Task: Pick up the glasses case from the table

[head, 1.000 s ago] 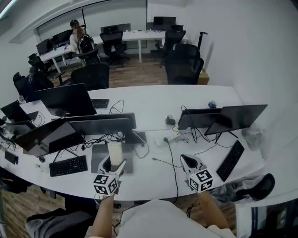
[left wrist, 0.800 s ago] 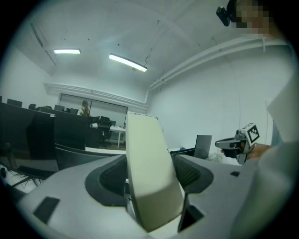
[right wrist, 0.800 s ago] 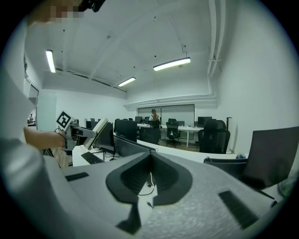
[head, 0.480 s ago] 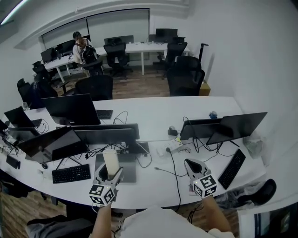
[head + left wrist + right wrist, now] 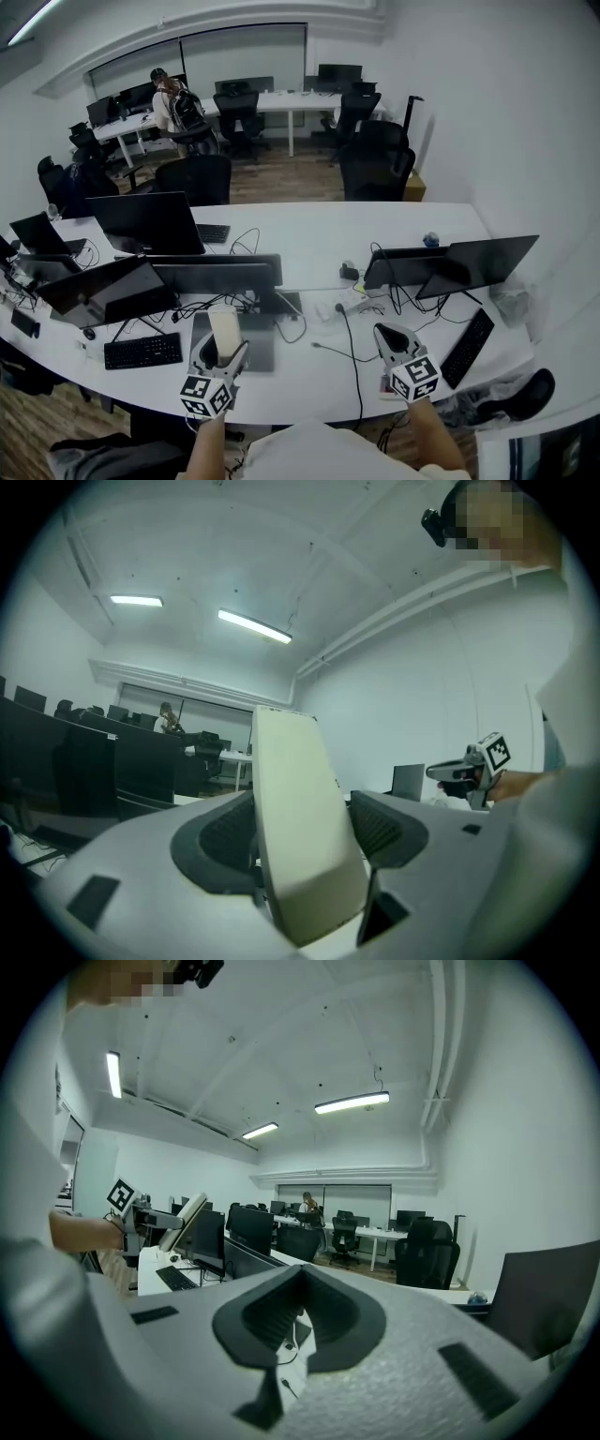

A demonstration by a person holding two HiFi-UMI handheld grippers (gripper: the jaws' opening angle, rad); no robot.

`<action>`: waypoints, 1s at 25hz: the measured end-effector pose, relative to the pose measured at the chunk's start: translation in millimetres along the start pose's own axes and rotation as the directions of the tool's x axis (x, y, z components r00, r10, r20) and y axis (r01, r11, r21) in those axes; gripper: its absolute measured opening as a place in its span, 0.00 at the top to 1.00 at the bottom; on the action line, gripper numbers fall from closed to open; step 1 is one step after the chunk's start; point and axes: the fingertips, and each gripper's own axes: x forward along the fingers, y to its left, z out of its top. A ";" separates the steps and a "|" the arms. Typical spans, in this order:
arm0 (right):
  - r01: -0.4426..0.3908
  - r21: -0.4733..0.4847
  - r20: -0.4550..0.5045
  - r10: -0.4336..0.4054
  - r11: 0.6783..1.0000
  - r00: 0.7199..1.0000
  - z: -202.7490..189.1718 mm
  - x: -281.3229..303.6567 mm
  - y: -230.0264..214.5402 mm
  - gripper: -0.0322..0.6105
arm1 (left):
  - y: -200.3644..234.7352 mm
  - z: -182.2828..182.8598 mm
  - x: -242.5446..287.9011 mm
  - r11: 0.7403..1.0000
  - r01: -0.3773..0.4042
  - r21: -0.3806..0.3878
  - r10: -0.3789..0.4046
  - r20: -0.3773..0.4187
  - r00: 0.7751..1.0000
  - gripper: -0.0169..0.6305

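Observation:
The glasses case (image 5: 225,330) is a cream, oblong shell standing upright between the jaws of my left gripper (image 5: 223,345), which is shut on it above the desk's near edge. In the left gripper view the case (image 5: 302,827) fills the gap between the two dark pads (image 5: 223,841) and sticks out well past them. My right gripper (image 5: 386,335) hovers to the right over the desk, its jaws (image 5: 302,1274) closed together with nothing in them. From the right gripper view, the left gripper (image 5: 155,1218) and the case (image 5: 190,1215) show at the far left.
A long white desk (image 5: 309,234) carries several dark monitors (image 5: 150,220), keyboards (image 5: 141,349), a black keyboard at the right (image 5: 466,335), a grey laptop (image 5: 258,342) under the left gripper, and loose cables (image 5: 349,323). Office chairs (image 5: 375,159) and a person (image 5: 173,103) are beyond.
Both grippers have lifted slightly above the desk, and the case has stayed in the left jaws. Almost nothing differs over the last half second.

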 end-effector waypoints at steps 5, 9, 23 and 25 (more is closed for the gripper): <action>-0.001 0.017 0.006 0.001 1.000 1.000 -0.4 -1.1 -2.3 0.95 | -1.6 -0.4 -1.0 1.000 -0.005 0.005 0.005 -0.002 1.000 0.49; -0.007 0.008 0.011 0.007 1.000 1.000 0.5 -3.5 -1.2 0.95 | -2.9 0.7 -0.3 1.000 -0.006 0.010 0.006 -0.001 1.000 0.49; 0.024 0.008 0.013 -0.024 1.000 1.000 -2.6 -6.2 -13.3 0.95 | -6.5 2.7 6.5 1.000 -0.003 0.022 0.003 -0.002 1.000 0.49; 0.023 0.006 0.013 -0.023 1.000 1.000 -2.5 -6.1 -13.6 0.95 | -7.0 2.8 7.4 1.000 -0.003 0.022 0.003 -0.002 1.000 0.49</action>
